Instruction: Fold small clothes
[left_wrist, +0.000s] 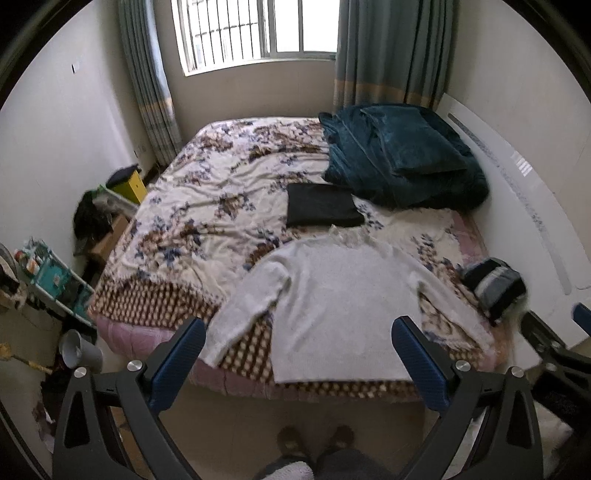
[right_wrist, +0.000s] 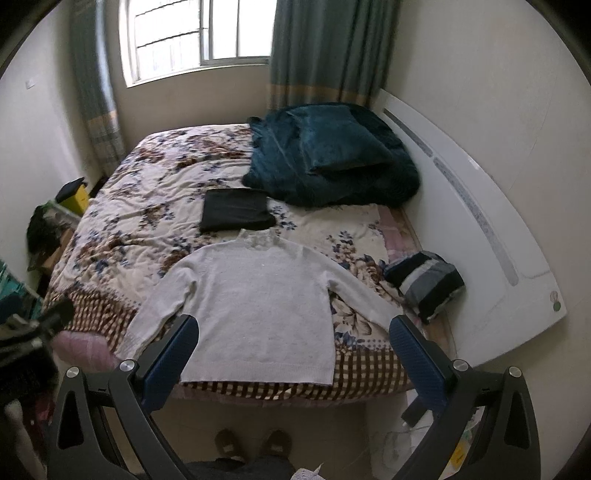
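Note:
A pale grey sweater (left_wrist: 332, 306) (right_wrist: 255, 306) lies flat and face up near the foot of the bed, sleeves spread to both sides, hem at the bed's edge. Beyond its collar sits a folded black garment (left_wrist: 321, 205) (right_wrist: 236, 209). My left gripper (left_wrist: 299, 332) hovers open above the hem, holding nothing. My right gripper (right_wrist: 293, 328) is also open and empty, its fingers framing the sweater's lower half. Part of the right gripper shows at the right edge of the left wrist view.
The bed (left_wrist: 192, 206) (right_wrist: 122, 206) has a floral cover. A teal duvet heap (left_wrist: 402, 158) (right_wrist: 332, 155) lies at the far right, a striped dark bundle (left_wrist: 495, 284) (right_wrist: 424, 282) by the white headboard (right_wrist: 480, 206). Clutter and a bin (left_wrist: 79, 350) crowd the left floor. A person's feet (right_wrist: 255, 446) stand below.

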